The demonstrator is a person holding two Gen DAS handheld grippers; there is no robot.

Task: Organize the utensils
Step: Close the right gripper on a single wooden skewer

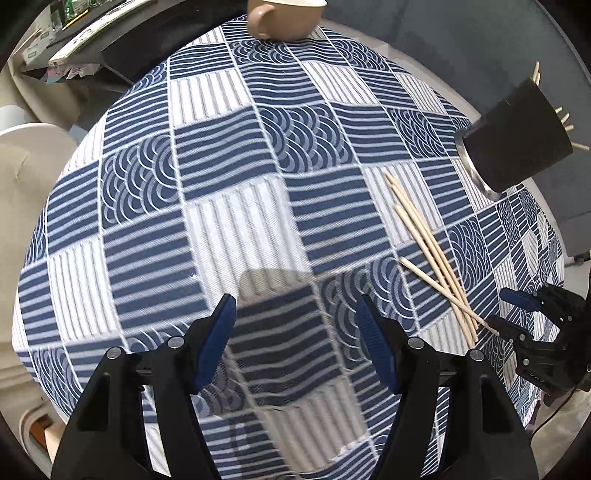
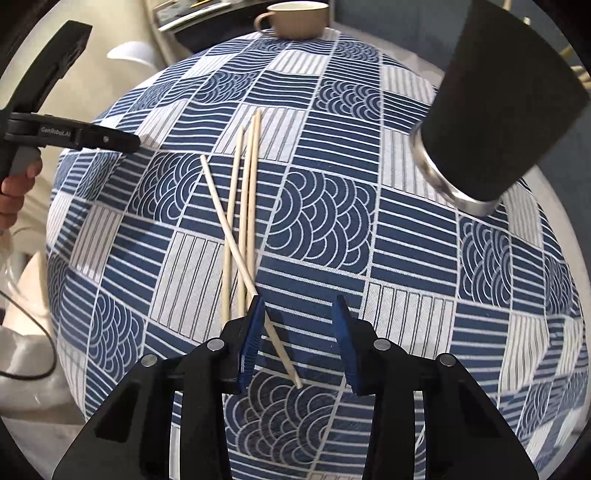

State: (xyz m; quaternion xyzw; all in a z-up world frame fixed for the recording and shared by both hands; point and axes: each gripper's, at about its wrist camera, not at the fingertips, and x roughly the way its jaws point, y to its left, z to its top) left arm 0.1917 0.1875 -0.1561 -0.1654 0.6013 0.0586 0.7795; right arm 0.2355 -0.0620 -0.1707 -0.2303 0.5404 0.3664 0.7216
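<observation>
Several pale wooden chopsticks lie loose on the blue and white patterned tablecloth. One chopstick lies slanted across the others. Its near end runs between the jaws of my right gripper, close to the left pad; the jaws stand apart around it and I see no squeeze. In the left wrist view the right gripper sits low at that chopstick's tip. My left gripper hangs open over bare cloth, left of the chopsticks. A black holder with chopstick ends sticking out stands at the table's right.
A beige cup stands at the far edge of the round table. A hand holds the left gripper's handle at the left of the right wrist view. Cream seating and a cluttered shelf lie beyond the table.
</observation>
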